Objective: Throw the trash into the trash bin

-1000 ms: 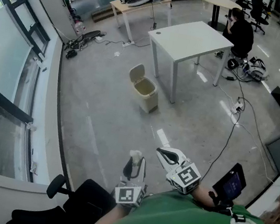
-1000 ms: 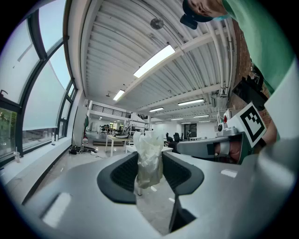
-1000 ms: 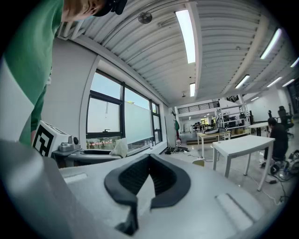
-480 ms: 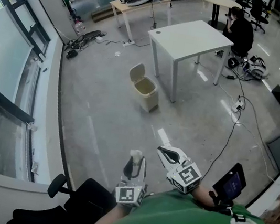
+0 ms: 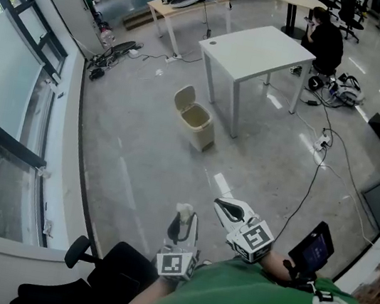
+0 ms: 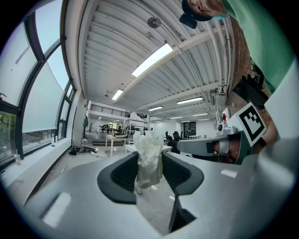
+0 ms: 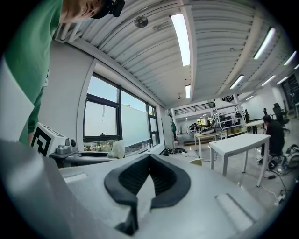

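A crumpled white piece of trash (image 5: 182, 211) sticks up between the jaws of my left gripper (image 5: 182, 220), which is shut on it low in the head view. In the left gripper view the trash (image 6: 149, 156) is pinched between the dark pads (image 6: 126, 173). My right gripper (image 5: 225, 205) is just to the right, shut with its tips touching and nothing between them (image 7: 148, 158). The beige trash bin (image 5: 196, 121), lid up, stands on the floor well ahead of both grippers, beside a white table (image 5: 257, 51). The bin (image 7: 196, 162) appears small in the right gripper view.
A black office chair (image 5: 100, 280) is close at my lower left. Windows and a sill (image 5: 42, 173) run along the left. Cables and a power strip (image 5: 323, 143) lie on the floor at right. A person (image 5: 327, 41) sits beyond the table. Grey floor (image 5: 151, 170) lies between me and the bin.
The head view has shifted very slightly. Both grippers keep their places and the trash stays held.
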The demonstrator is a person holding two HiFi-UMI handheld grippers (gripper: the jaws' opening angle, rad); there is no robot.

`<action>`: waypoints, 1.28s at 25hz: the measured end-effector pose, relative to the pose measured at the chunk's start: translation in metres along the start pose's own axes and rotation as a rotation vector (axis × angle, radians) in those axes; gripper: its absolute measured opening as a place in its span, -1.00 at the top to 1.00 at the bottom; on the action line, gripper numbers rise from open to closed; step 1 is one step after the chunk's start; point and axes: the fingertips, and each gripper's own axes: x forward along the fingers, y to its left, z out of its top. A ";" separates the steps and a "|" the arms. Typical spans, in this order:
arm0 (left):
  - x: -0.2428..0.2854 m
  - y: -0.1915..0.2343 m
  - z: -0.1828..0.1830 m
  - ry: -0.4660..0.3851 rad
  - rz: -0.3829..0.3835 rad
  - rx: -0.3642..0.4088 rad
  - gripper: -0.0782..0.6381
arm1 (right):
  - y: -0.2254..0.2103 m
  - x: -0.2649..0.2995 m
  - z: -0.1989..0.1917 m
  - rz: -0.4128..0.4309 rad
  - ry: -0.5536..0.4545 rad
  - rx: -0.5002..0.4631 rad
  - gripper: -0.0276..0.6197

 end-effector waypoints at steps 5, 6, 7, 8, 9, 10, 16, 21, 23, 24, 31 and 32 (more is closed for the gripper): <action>0.006 -0.012 -0.003 -0.007 -0.018 0.025 0.32 | -0.011 -0.009 0.000 -0.005 0.002 0.007 0.91; 0.007 -0.014 0.000 -0.006 -0.017 0.035 0.32 | -0.013 -0.010 -0.001 -0.007 0.003 0.010 0.91; 0.009 -0.017 0.003 -0.004 -0.012 0.046 0.32 | -0.016 -0.012 -0.001 -0.009 0.003 0.012 0.91; 0.012 -0.020 0.007 -0.003 -0.009 0.059 0.32 | -0.019 -0.014 -0.001 -0.011 0.004 0.014 0.91; 0.015 -0.023 0.008 -0.005 -0.012 0.073 0.32 | -0.023 -0.015 -0.001 -0.012 0.004 0.015 0.91; 0.018 -0.027 0.007 -0.007 -0.019 0.088 0.32 | -0.027 -0.017 -0.001 -0.012 0.003 0.016 0.91; 0.035 -0.053 0.002 -0.008 -0.050 0.156 0.33 | -0.054 -0.028 0.003 -0.021 -0.013 0.028 0.91; 0.057 -0.073 0.003 -0.008 -0.037 0.180 0.33 | -0.084 -0.041 0.006 -0.033 -0.030 0.033 0.91; 0.065 -0.080 0.004 -0.015 -0.032 0.187 0.33 | -0.094 -0.046 0.006 -0.037 -0.033 0.035 0.91; 0.068 -0.083 0.005 -0.019 -0.030 0.189 0.33 | -0.100 -0.048 0.006 -0.040 -0.033 0.036 0.91; 0.093 -0.113 0.012 -0.051 -0.014 0.224 0.33 | -0.136 -0.068 0.006 -0.050 -0.039 0.039 0.91; 0.095 -0.115 0.012 -0.054 -0.014 0.233 0.33 | -0.139 -0.069 0.006 -0.053 -0.037 0.043 0.91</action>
